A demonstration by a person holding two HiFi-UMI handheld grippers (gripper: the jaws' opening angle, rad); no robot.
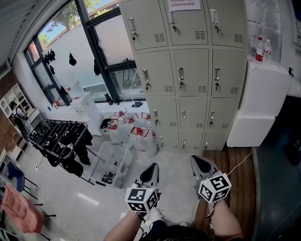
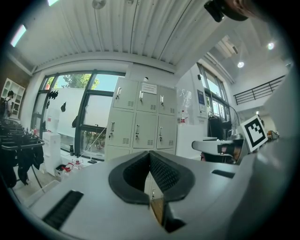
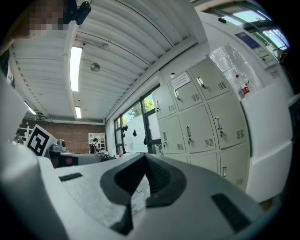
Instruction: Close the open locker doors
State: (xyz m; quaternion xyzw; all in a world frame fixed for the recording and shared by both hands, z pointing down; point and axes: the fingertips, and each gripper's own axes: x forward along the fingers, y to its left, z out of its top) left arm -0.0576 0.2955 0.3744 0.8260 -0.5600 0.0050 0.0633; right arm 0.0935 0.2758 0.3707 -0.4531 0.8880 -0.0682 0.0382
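While both are pointing level at the near edge, the left gripper (image 1: 153, 165) and right gripper (image 1: 196, 160) are sitting fully closed, gripping nothing. Pale grey metal locker bank (image 1: 188, 70) is standing far ahead: three columns, four rows showing, twelve doors, all looking shut. One white paper notice (image 1: 184, 4) is sticking to the top middle door, print unreadable. Two red-capped bottles (image 1: 259, 49) are standing far right.

Pale grey lockers (image 1: 190, 75). The grey left gripper (image 1: 154, 166) and right gripper (image 1: 195, 160) carry black-and-white square markers. Brown wooden floor strip (image 1: 240, 188); black clothes rack (image 1: 59, 136).
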